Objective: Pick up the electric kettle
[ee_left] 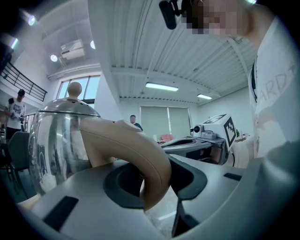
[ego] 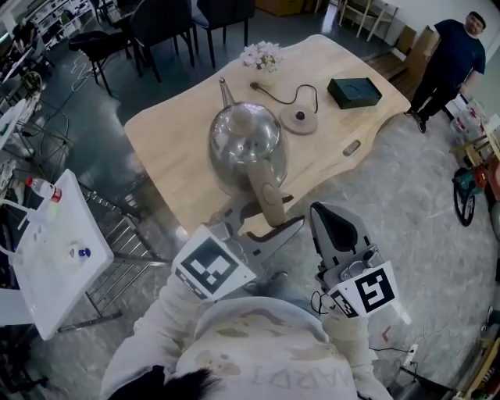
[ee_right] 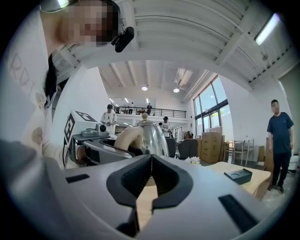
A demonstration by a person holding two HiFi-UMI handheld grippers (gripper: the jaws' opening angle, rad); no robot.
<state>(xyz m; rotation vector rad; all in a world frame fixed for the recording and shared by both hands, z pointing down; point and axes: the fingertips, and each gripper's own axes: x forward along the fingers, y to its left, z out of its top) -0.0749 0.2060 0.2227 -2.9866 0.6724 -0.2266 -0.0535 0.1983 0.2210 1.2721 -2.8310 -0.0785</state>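
Note:
The steel electric kettle [ego: 246, 144] with a beige handle [ego: 269, 199] is off its round base [ego: 299, 119] and hangs over the near part of the wooden table [ego: 180, 148]. My left gripper [ego: 266, 219] is shut on the handle, and in the left gripper view the handle [ee_left: 136, 150] curves down between the dark pads beside the kettle body [ee_left: 56, 140]. To its right, my right gripper [ego: 324, 215] is shut with nothing in it. The right gripper view shows those closed pads [ee_right: 151, 180], with the kettle [ee_right: 150, 136] ahead and to the left.
On the table there are also a black box [ego: 354, 91], a small bunch of flowers [ego: 262, 56] and the base's cord. A white side table [ego: 55, 258] stands at the left. Dark chairs [ego: 156, 23] are behind, and a person [ego: 445, 62] stands at the far right.

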